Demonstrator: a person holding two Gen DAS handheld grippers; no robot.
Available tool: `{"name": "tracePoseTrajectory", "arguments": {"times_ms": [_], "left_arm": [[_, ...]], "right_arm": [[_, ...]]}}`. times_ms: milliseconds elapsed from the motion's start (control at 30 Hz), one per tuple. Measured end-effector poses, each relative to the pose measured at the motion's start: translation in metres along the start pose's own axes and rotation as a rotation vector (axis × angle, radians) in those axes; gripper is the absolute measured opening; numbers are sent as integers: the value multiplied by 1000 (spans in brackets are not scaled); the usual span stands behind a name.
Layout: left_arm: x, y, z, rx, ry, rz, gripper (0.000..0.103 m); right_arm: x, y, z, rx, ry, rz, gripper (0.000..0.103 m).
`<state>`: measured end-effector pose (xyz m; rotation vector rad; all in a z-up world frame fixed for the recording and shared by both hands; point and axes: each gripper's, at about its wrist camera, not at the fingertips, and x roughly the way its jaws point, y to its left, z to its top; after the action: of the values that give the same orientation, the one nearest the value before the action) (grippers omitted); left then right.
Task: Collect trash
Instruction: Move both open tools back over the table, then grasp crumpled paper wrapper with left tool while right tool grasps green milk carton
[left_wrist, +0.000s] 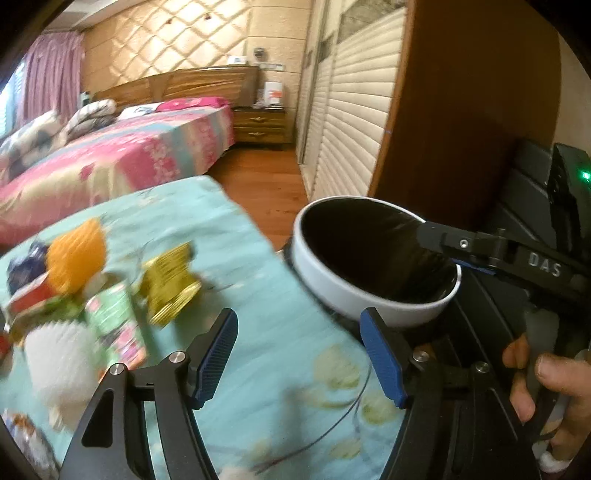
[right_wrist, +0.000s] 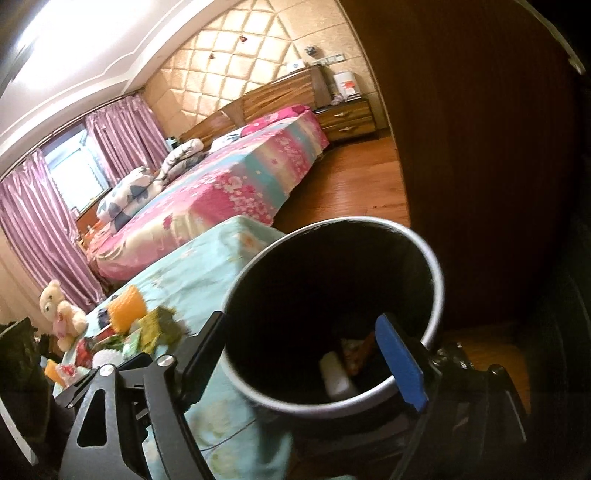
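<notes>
The trash pile (left_wrist: 92, 291) lies on the turquoise sheet (left_wrist: 266, 325), up and to the left of the left gripper (left_wrist: 299, 354); blur smears it, but a gold crinkled wrapper (left_wrist: 170, 284), an orange ribbed piece (left_wrist: 75, 256), a green-and-pink packet (left_wrist: 114, 321) and a white ribbed piece (left_wrist: 62, 365) can be told apart. The wrapper sits nearest the left jaws, its long axis seemingly running up and to the right, though blur makes that uncertain. The left jaws stand spread with nothing but sheet between them. By my judgement the left hand is the nearer 1 to the pile; from the right wrist the pile (right_wrist: 122, 328) sits well off to the left. The right gripper (right_wrist: 306, 354) hangs over the white-rimmed bin (right_wrist: 437, 280), jaws wide apart and empty, 1 finger reaching over the rim. The bin, dark-lined, stands just beside the sheet's edge and holds at least 2 things: a pale block (right_wrist: 338, 376) and something patterned behind it.
</notes>
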<state>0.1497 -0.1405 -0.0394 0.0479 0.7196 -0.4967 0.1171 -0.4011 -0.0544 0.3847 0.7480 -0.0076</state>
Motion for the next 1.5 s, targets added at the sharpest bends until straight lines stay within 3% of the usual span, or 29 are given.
{"name": "tracePoseTrajectory", "arguments": {"times_ms": [867, 1233, 1500], "left_arm": [[-121, 63, -70, -186, -77, 221, 71], [-153, 94, -89, -242, -106, 310, 74], [-152, 115, -98, -283, -73, 347, 74]], "right_arm": [[16, 121, -72, -148, 142, 185, 88], [32, 152, -83, -214, 170, 197, 88], [51, 163, -89, -237, 203, 191, 88]]}}
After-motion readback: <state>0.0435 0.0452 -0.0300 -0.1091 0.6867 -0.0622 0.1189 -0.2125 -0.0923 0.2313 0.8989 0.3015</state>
